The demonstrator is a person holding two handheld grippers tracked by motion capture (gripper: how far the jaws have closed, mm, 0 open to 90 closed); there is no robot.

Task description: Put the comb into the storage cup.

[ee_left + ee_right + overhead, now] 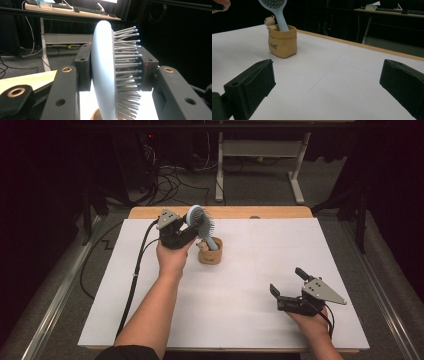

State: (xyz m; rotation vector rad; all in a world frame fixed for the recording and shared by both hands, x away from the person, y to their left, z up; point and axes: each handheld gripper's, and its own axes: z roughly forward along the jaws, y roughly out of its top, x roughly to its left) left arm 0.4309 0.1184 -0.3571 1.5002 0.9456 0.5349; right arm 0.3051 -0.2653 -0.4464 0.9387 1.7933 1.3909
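The hairbrush [201,222] was pale blue with grey bristles; the pouch [210,254] was tan; the counter [240,285] was white.

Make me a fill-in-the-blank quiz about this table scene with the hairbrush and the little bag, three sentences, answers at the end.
1. The left tool is shut on the head of the light blue ____.
2. The hairbrush has its handle down inside the tan ____, beside a small bear figure.
3. The right tool rests on the white table with its jaws ____ and nothing between them.

Missing words: hairbrush; bag; open
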